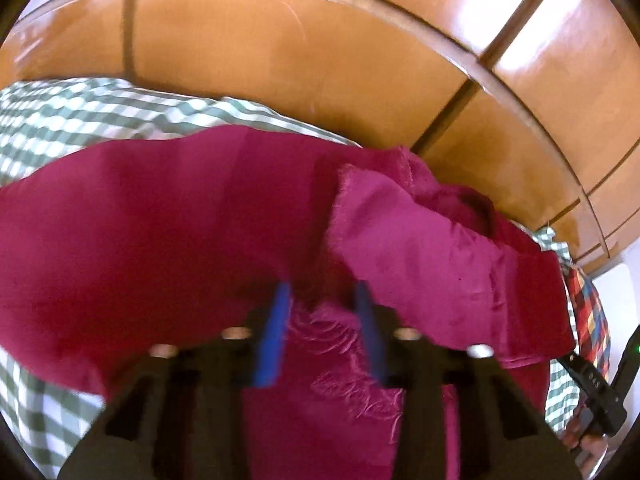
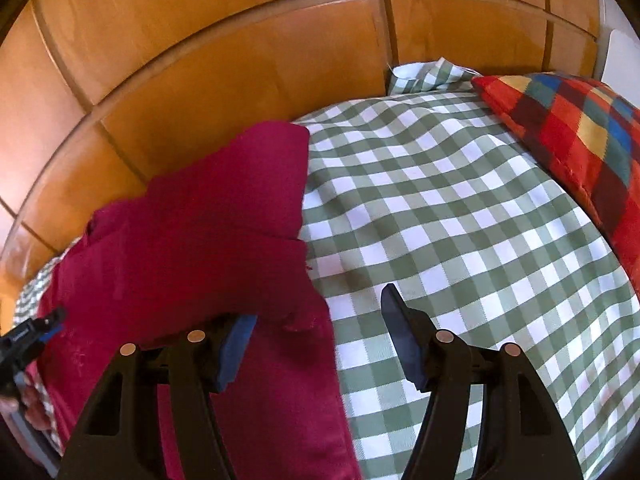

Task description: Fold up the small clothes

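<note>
Now the left hand-held gripper point(image 1: 322, 296) pinches the crimson cloth point(image 1: 160, 216) between its pads.

i can't read a single clear word or number in either view. the only marking of any kind is some small pale lettering on the black body of my right gripper point(image 1: 592, 380), seen at the lower right edge of the left wrist view, and it is too small and tilted to make out. my left gripper point(image 2: 32, 334), at the lower left edge of the right wrist view, carries a similar pale mark on its black body, also too blurred to read. nothing else shows any label or brand.
</note>
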### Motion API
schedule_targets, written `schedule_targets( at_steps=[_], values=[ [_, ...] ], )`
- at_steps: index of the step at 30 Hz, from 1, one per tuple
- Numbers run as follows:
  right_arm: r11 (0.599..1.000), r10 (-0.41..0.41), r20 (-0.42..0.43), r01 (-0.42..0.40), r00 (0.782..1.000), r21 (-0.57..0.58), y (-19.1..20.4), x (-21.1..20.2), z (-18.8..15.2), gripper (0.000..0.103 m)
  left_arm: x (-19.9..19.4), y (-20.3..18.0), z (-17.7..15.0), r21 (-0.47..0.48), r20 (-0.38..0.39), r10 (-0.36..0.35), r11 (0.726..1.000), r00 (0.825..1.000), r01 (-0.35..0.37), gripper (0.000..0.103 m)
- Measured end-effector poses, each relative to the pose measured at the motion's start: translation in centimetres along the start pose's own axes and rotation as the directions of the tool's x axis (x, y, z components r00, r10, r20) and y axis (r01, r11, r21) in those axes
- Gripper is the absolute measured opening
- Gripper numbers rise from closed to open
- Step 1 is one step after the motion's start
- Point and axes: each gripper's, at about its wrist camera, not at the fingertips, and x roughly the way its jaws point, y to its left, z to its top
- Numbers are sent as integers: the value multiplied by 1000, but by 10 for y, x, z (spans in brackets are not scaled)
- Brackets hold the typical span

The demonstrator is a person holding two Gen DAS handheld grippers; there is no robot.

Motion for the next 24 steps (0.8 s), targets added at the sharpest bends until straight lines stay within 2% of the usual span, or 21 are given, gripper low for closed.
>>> schedule_targets(
  at_steps=[1,6,8,11,14,17,19,20,22,24],
  values=[
    [1000,-17,-17,17,1000,-9,-2,2,-3,61,-1,-4,0,27,8,8,1000,1000,-8,10],
    [992,-23,-48,17,999,-128,-9,-19,-21,61,-33,8,-16,58,111,9,998,994,-15,9],
    [991,12,-9,-13,1000,-134,-6,-39,-18,61,-38,12,-24,68,118,42,996,992,-50,9],
    [981,97,76,-82,992,-177,21,-62,-1,61,-29,16,-27,95,105,94,990,990,-104,9],
    [968,134,93,-110,987,-228,57,-52,16,61,-23,13,-23,99,98,106,988,990,-115,9],
    [974,91,23,-84,996,-212,77,-11,28,61,-29,8,-19,112,123,101,987,987,-115,12],
    [980,-12,-45,3,999,-201,75,29,22,61,-31,7,-16,118,149,141,980,979,-159,15],
    [978,-29,-47,19,998,-209,73,40,16,62,-28,9,-15,120,145,167,975,975,-185,17],
    [965,-48,59,62,997,-256,78,38,1,66,-14,20,-17,115,77,189,974,979,-197,20],
    [959,-66,92,89,994,-269,81,36,-5,67,-13,28,-21,106,85,162,980,983,-170,20]
  ],
)
